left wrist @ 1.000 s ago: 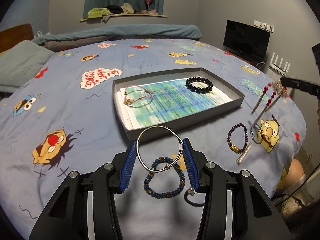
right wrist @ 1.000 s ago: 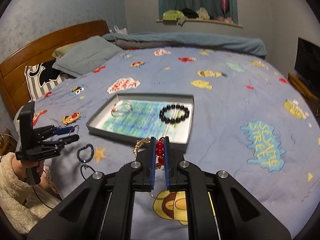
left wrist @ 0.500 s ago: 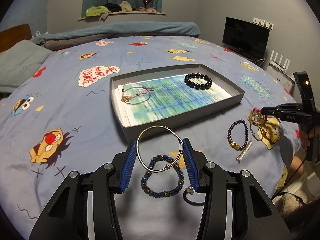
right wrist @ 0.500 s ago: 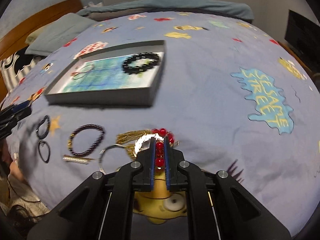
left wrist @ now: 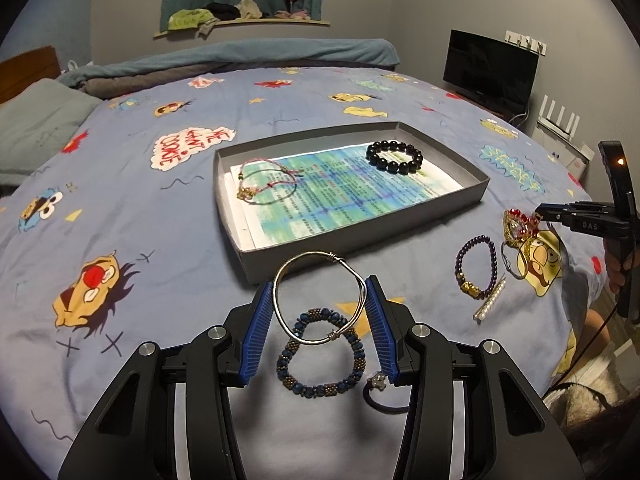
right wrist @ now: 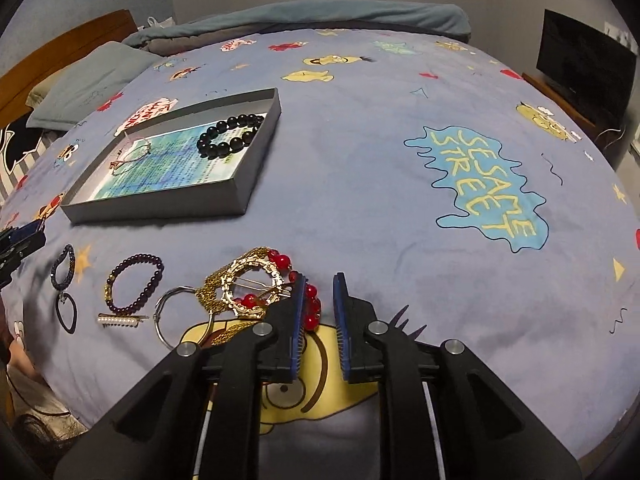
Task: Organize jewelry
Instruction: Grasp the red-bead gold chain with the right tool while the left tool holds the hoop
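Now the right gripper (right wrist: 318,312) is opening, its jaws slack around the red bead piece (right wrist: 308,300) lying well short of the grey tray (right wrist: 240,196) — best withdrawn straight back. Nearer the tray, the left gripper (left wrist: 320,300) clamps the silver bangle (left wrist: 320,296) — carry it level.

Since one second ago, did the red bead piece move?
Yes. The red bead piece came down from the air onto the blanket, right of the gray tray; the right gripper is opening.
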`<state>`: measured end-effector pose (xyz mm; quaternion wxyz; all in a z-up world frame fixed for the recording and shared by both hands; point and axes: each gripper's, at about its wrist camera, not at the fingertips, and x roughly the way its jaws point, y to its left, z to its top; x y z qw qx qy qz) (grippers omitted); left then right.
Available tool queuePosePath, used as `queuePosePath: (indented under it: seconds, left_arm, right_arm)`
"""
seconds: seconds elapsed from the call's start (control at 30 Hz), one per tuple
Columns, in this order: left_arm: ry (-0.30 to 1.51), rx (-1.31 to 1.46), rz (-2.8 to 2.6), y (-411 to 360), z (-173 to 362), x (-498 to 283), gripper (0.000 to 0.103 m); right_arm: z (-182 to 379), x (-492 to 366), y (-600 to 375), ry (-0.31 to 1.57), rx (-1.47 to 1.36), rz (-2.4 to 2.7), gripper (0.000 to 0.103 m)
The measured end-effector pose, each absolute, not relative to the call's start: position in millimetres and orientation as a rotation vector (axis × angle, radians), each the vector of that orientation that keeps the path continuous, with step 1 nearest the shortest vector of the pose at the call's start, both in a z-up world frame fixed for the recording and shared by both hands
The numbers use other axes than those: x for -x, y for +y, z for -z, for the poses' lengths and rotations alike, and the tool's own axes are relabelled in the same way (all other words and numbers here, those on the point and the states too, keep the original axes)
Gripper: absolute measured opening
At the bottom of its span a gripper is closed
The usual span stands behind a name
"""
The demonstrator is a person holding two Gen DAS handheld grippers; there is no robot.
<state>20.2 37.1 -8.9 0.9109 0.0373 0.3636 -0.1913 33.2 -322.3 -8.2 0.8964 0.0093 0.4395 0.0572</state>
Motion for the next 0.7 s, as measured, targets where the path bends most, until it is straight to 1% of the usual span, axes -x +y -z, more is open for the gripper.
queuePosePath:
  seconds: [0.2, 0.4, 0.47, 0.5, 0.53, 0.63, 0.7]
  left_arm:
    - [0.755, -0.074, 0.392, 37.5, 11.1, -20.0, 0.048]
    - [0.756, -0.074, 0.398, 36.7, 11.3, -19.7, 0.048]
    - [0.757, -0.075, 0.4, 36.3, 11.7, -19.6, 0.048]
    - [0.758, -0.076, 0.399, 35.9, 12.0, -20.0, 0.048]
    - [0.76, -0.075, 0.398, 36.1, 12.6, -20.1, 0.048]
    - [0.76, -0.073, 0.399, 36.6, 12.5, -20.0, 0.048]
    - [0.759, -0.076, 0.4, 36.0, 12.1, -19.3, 0.048]
  right_arm:
    - [7.8, -28.3, -330.0, 0.912, -0.015, -0.061, 0.017]
    - [6.7, -22.9, -329.7, 0.924, -0.068, -0.127, 0.017]
    - [9.5, -21.0, -325.2, 0.942, -0.064, -0.153, 0.019]
    - [11.6, -20.7, -323.0, 0.951, -0.057, -0.157, 0.021]
    - [13.9, -20.3, -321.4, 0.959, -0.048, -0.153, 0.026]
    - [20.5, -20.7, -320.3, 0.976, -0.04, -0.14, 0.033]
    - [23.7, -21.1, -320.6, 0.983, -0.044, -0.143, 0.033]
